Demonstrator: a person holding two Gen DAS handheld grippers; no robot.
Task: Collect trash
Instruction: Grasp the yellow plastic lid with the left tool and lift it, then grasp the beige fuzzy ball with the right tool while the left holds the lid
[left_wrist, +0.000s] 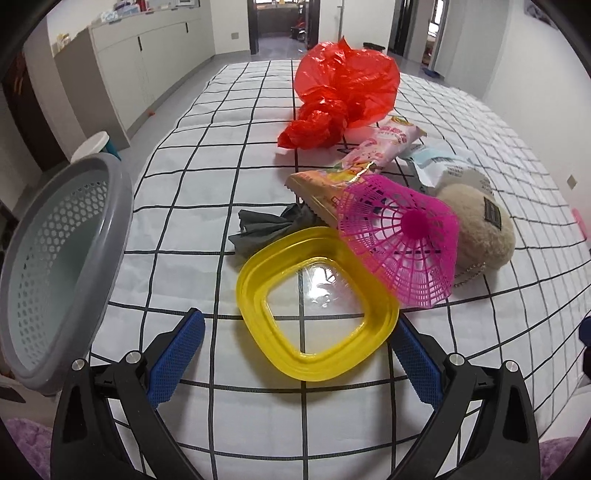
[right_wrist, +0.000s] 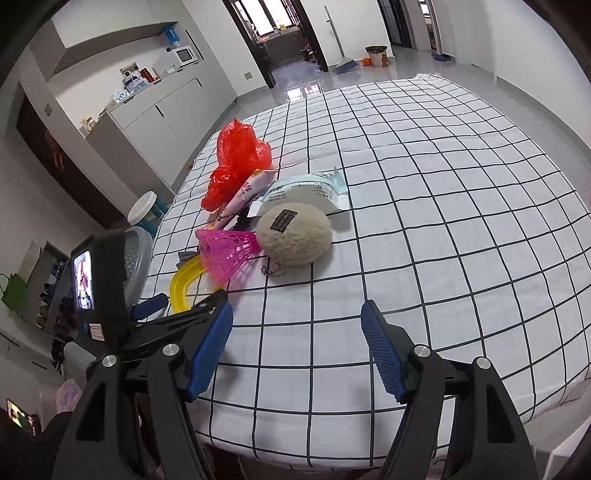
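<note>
A pile of trash lies on the checked bed cover (left_wrist: 184, 236): a yellow plastic lid (left_wrist: 314, 306), a pink shuttlecock (left_wrist: 402, 240), snack wrappers (left_wrist: 373, 147), a red plastic bag (left_wrist: 343, 92), a grey rag (left_wrist: 266, 229), a white-blue packet (right_wrist: 306, 192) and a beige plush pouch (right_wrist: 295, 236). My left gripper (left_wrist: 299, 354) is open just in front of the yellow lid, its jaws either side of the lid's near edge. My right gripper (right_wrist: 295, 347) is open and empty over bare cover, short of the pouch. A grey perforated basket (left_wrist: 62, 266) stands tilted at the left edge.
A white stool (right_wrist: 146, 206) stands on the floor left of the bed. Grey cabinets (right_wrist: 159, 114) line the left wall. The left gripper's body and screen (right_wrist: 96, 280) show at the left in the right wrist view. A bin (right_wrist: 376, 55) stands far back.
</note>
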